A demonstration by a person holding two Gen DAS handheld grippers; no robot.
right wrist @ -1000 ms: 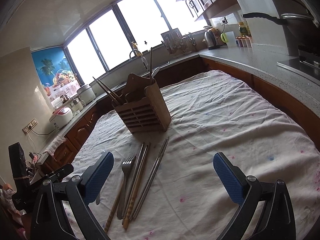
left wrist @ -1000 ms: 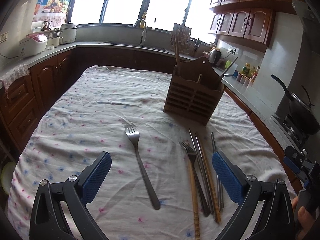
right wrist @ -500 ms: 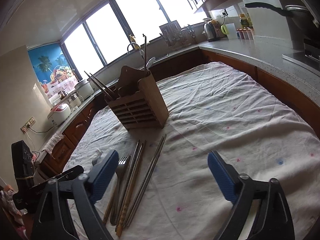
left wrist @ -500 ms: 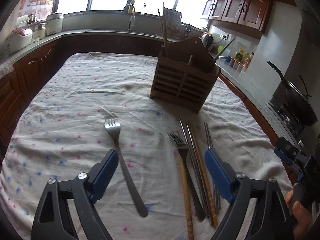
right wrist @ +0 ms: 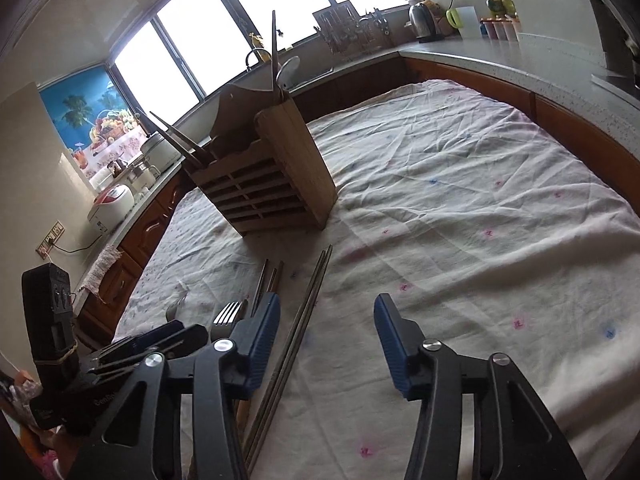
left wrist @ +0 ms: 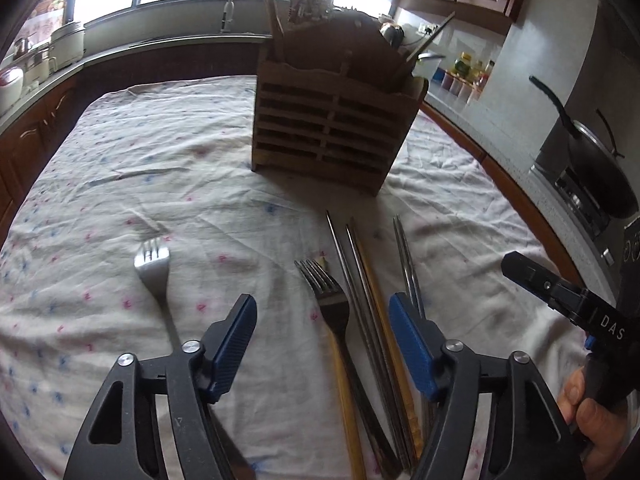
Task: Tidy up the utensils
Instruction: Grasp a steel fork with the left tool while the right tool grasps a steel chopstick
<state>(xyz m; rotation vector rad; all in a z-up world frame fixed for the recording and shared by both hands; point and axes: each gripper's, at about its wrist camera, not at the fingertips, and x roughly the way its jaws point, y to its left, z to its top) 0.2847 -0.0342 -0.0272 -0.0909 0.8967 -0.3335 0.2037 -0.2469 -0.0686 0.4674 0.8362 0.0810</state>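
A slatted wooden utensil holder [left wrist: 332, 120] stands on the clothed table [left wrist: 120, 160] with chopsticks and a spoon in it; it also shows in the right wrist view [right wrist: 268, 184]. A steel fork [left wrist: 154, 270] lies alone at the left. A wooden-handled fork [left wrist: 326, 292], metal chopsticks [left wrist: 352, 280] and a second metal pair [left wrist: 406, 256] lie side by side. My left gripper [left wrist: 322, 320] is open, low over the wooden-handled fork and chopsticks. My right gripper [right wrist: 326, 320] is open over the single metal pair [right wrist: 312, 300].
Kitchen counters ring the table, with rice cookers [right wrist: 114, 208] on the left, a sink tap [left wrist: 226, 0] at the back, and a wok [left wrist: 600, 168] on the stove at the right. The white cloth [right wrist: 460, 184] spreads wide to the right of the holder.
Both grippers have moved forward and lower toward the utensils, and their jaws have narrowed somewhat. The left one has shifted right, from beside the lone fork to over the bundle.
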